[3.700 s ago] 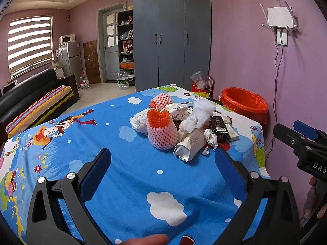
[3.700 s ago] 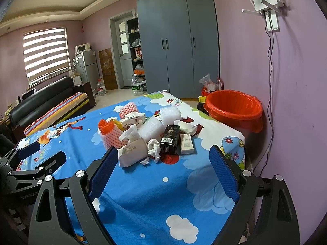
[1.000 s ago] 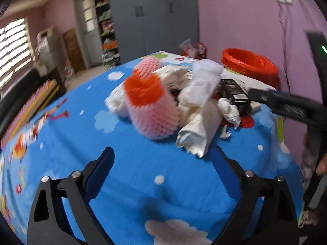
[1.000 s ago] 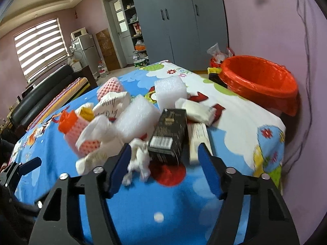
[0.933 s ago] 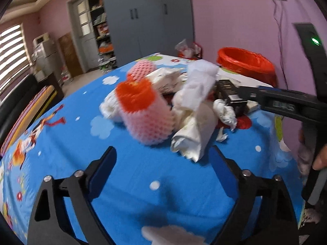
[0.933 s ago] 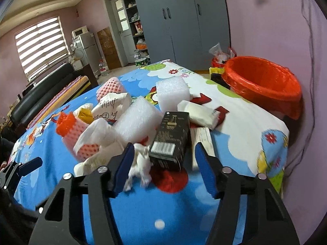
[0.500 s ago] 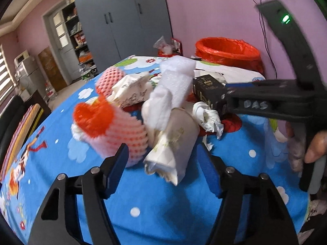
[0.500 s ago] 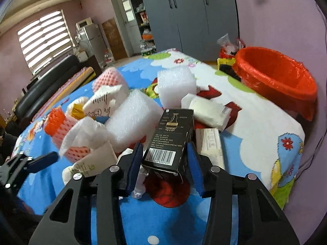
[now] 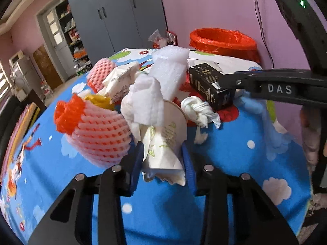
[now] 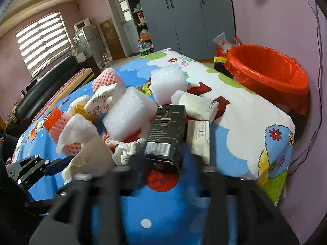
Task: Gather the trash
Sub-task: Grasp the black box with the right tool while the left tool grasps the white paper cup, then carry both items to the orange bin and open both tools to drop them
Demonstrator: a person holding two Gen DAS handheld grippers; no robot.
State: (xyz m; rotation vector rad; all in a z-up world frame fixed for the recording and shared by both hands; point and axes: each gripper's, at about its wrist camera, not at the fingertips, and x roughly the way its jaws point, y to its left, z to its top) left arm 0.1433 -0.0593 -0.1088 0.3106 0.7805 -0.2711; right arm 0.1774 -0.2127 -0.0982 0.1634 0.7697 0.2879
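Left gripper [image 9: 162,159]: jaws closing on the crumpled paper cup [image 9: 163,143], blue pads pressed to its two sides, cup lying on its side at the near edge of the trash pile on the table [image 9: 235,163], which carries a blue cartoon-print cloth. Right gripper [image 10: 165,163]: badly blurred in its own view, jaws opening, the near end of the black box [image 10: 166,134] between them; whether the pads touch the box cannot be told. From the left wrist view the right gripper's arm reaches across to that box from the right. Just beside the cup, on its left: pink foam fruit net [image 9: 98,134] with an orange net tucked in its top. Between cup and box: a twisted white tissue [image 9: 199,110]. Behind the cup: crumpled white wrap, then white foam blocks [image 10: 126,114], a printed paper bag and a second pink net. Right of the box: two white packets [image 10: 199,136]. Far right, beyond the table edge and against the purple wall: the bin lined with an orange bag [image 10: 267,71]
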